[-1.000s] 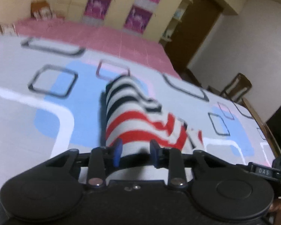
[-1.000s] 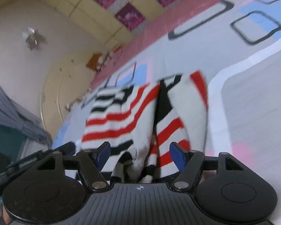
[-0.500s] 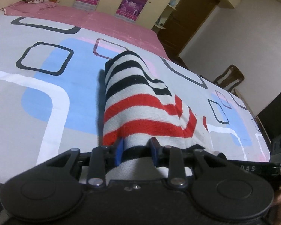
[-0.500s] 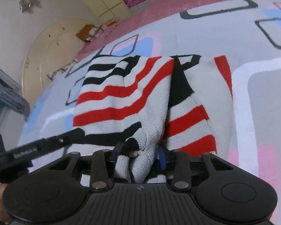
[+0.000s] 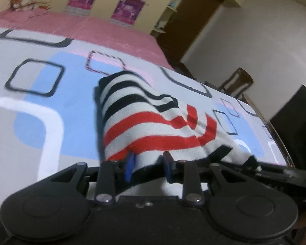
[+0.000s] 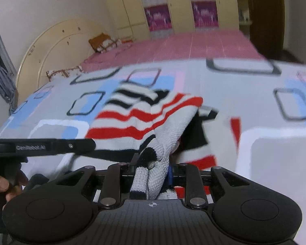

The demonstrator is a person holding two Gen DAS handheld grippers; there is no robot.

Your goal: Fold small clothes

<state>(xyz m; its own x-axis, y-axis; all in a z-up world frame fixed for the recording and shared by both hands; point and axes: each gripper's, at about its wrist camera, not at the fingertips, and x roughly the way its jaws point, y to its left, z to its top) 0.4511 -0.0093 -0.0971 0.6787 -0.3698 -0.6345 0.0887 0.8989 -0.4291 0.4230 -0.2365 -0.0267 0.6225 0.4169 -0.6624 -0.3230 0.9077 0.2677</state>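
Observation:
A small knit garment with white, red and black stripes (image 5: 151, 120) lies on a patterned bedsheet (image 5: 40, 110). My left gripper (image 5: 148, 161) is shut on its near hem and lifts that edge. My right gripper (image 6: 152, 167) is shut on a bunched part of the same garment (image 6: 144, 118), which drapes up from the sheet into the jaws. The left gripper's finger shows in the right wrist view (image 6: 51, 146) beside the garment, held by a hand.
The sheet (image 6: 265, 163) has blue, white and black squares. A pink bedspread (image 6: 183, 47) and pillows (image 6: 103, 42) lie beyond. A wardrobe (image 6: 173, 6) stands at the back. A wooden chair (image 5: 237, 83) and dark door (image 5: 185, 20) are to the right.
My right gripper closed on the bunched garment and raised it. My left gripper kept its hold on the hem. Both views shifted as the garment was lifted.

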